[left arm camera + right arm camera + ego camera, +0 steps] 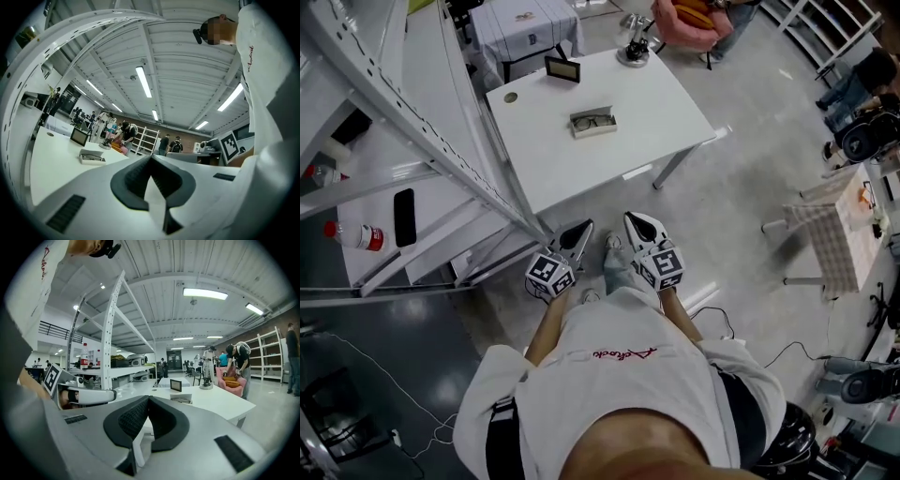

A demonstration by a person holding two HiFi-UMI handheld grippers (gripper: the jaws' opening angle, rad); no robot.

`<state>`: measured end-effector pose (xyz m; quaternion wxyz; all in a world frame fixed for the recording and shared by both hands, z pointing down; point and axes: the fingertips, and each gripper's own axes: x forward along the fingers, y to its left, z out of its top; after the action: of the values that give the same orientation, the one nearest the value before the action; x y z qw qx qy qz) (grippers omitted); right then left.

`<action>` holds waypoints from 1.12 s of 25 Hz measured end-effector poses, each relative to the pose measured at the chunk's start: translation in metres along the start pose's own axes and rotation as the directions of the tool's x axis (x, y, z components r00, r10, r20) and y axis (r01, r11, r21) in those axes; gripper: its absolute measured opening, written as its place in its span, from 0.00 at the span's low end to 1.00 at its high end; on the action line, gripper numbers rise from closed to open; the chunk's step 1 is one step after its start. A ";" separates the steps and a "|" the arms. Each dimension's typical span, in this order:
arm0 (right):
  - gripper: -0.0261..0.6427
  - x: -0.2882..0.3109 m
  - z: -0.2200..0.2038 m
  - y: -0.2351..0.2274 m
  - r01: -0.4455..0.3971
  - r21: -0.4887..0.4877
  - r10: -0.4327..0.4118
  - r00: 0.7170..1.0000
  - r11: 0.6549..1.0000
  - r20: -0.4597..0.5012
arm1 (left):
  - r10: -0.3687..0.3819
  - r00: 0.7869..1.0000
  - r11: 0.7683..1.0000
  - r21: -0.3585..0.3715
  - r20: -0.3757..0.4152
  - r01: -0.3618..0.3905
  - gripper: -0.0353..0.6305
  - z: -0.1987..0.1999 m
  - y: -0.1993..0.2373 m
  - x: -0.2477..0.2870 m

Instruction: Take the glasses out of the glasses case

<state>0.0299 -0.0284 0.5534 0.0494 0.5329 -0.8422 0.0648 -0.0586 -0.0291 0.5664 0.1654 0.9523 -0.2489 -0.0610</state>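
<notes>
- Head view: an open grey rectangular glasses case lies near the middle of a white rectangular tabletop. The dark-framed glasses rest inside it, open side up, so they can be lifted straight out.
- Head view: the left hand-held gripper and right hand-held gripper hang side by side at the person's waist. They are above the floor and well apart from the case, and the task looks not yet started.
- Left gripper view: the jaws are pressed together on nothing and point toward the tabletop, with the case off to their left.
- Right gripper view: the jaws are likewise closed and empty, with the case just right of their line. They are likely carried shut for the approach.
</notes>
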 end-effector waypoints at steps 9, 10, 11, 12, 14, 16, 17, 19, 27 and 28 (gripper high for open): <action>0.08 0.053 0.009 -0.050 -0.029 0.036 0.028 0.999 0.999 0.023 | 0.038 0.999 0.999 0.034 -0.018 -0.037 0.09 0.024 0.045 0.052; 0.08 0.058 0.011 -0.056 -0.035 0.040 0.034 0.999 0.999 0.025 | 0.045 0.999 0.998 0.038 -0.019 -0.044 0.09 0.028 0.050 0.059; 0.08 0.064 0.013 -0.062 -0.041 0.044 0.040 0.999 0.998 0.026 | 0.053 0.998 0.998 0.044 -0.019 -0.052 0.09 0.033 0.054 0.065; 0.08 0.069 0.014 -0.068 -0.048 0.048 0.047 0.999 0.998 0.028 | 0.060 0.998 0.997 0.049 -0.019 -0.059 0.09 0.037 0.058 0.071; 0.08 0.080 0.016 -0.079 -0.065 0.054 0.064 0.998 0.996 0.029 | 0.076 0.997 0.995 0.058 -0.017 -0.075 0.09 0.043 0.067 0.085; 0.08 0.093 0.019 -0.089 -0.083 0.054 0.082 0.996 0.995 0.031 | 0.094 0.996 0.994 0.065 -0.013 -0.093 0.09 0.048 0.077 0.097; 0.08 0.099 0.021 -0.094 -0.092 0.054 0.090 0.995 0.994 0.034 | 0.102 0.995 0.993 0.068 -0.009 -0.101 0.09 0.050 0.082 0.104; 0.08 0.111 0.024 -0.106 -0.111 0.057 0.109 0.993 0.992 0.040 | 0.116 0.993 0.991 0.069 -0.002 -0.116 0.09 0.053 0.091 0.120; 0.08 0.153 0.029 -0.149 -0.191 0.068 0.188 0.981 0.979 0.046 | 0.173 0.985 0.982 0.077 0.002 -0.173 0.09 0.063 0.123 0.172; 0.08 0.157 0.028 -0.154 -0.199 0.071 0.196 0.980 0.977 0.045 | 0.185 0.983 0.980 0.074 0.002 -0.184 0.09 0.062 0.126 0.174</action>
<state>0.1018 -0.2376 0.5585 0.0068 0.4492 -0.8888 0.0909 0.0231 -0.2363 0.5462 0.1356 0.9308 -0.3378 -0.0339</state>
